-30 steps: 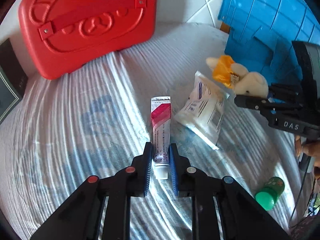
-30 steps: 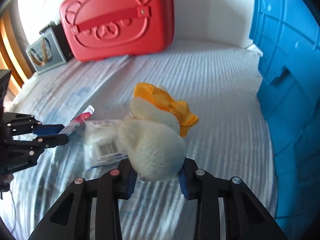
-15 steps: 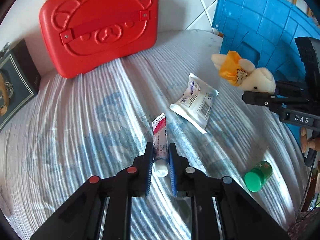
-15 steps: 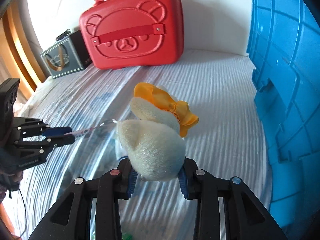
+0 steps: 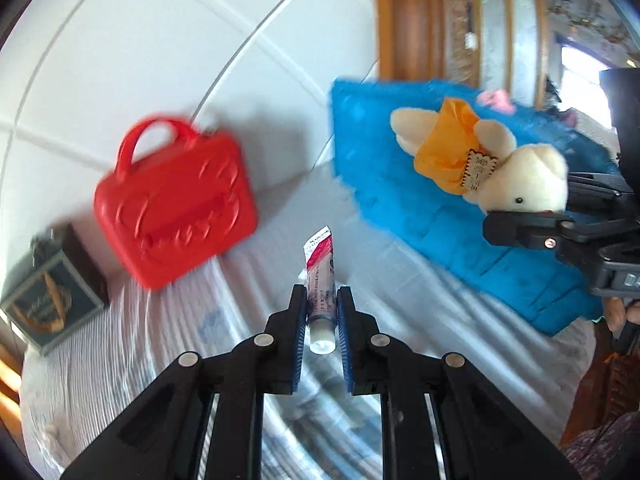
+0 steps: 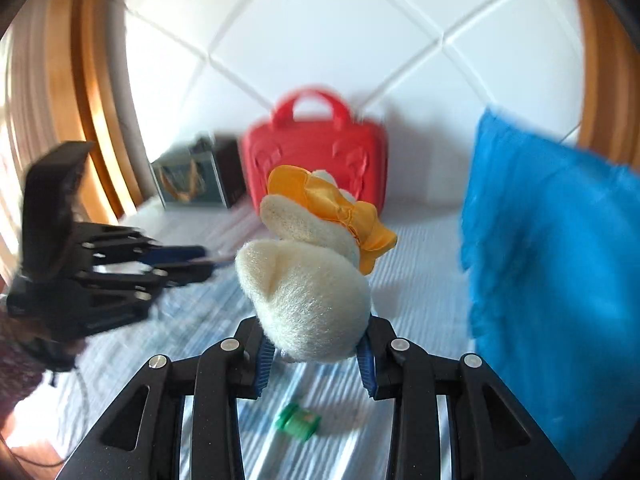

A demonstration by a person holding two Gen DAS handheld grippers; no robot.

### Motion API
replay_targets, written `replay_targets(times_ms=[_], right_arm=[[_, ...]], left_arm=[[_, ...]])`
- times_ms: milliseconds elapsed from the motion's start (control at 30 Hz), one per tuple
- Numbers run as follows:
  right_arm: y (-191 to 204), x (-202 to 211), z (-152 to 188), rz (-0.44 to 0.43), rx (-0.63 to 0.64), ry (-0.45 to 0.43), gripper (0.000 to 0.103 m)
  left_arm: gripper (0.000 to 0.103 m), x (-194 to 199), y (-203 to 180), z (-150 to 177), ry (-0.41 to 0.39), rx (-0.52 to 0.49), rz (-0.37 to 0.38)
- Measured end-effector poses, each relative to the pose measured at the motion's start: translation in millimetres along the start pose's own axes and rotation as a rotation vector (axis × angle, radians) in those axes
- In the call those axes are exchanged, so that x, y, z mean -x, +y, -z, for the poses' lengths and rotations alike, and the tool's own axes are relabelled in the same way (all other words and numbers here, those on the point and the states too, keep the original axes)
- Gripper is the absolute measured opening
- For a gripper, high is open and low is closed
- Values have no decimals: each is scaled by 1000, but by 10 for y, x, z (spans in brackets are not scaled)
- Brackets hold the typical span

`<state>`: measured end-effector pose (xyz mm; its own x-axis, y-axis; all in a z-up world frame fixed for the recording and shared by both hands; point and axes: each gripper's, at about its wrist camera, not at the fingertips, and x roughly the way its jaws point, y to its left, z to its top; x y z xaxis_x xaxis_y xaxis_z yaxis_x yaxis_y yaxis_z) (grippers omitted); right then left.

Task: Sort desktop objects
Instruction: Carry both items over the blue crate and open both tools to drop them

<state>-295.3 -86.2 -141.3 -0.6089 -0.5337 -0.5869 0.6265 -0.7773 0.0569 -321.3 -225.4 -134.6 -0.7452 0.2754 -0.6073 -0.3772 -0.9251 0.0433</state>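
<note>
At the far left of the striped table (image 5: 168,344) stands a dark box (image 5: 48,304), and just right of it the red case (image 5: 176,204). Both now look smaller and further off than a second ago, because we have lifted both loads clear of the cloth. Our left gripper (image 5: 322,312) is clamped on the small tube (image 5: 320,280), which now hangs in the air, nozzle toward us. Further right, our right gripper (image 6: 316,354) squeezes the plush toy (image 6: 308,288), raised beside the blue bin (image 6: 552,264). The green bottle (image 6: 298,422) lies on the table below, not yet sorted. We judge the pick-up done: each item now needs carrying to its container, likely the bin.
</note>
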Motion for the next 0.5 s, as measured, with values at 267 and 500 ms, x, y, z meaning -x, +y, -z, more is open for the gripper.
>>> replay_targets(times_ms=[267,500], right_arm=[[-189,1900,-98,237,-33,-225,34],[-1347,2729,-156,449,-141,-224,34]], left_arm=[[15,527,-1226,-1060,-221,-194,191],[15,412,-2244,-1817,-275,-224,251]])
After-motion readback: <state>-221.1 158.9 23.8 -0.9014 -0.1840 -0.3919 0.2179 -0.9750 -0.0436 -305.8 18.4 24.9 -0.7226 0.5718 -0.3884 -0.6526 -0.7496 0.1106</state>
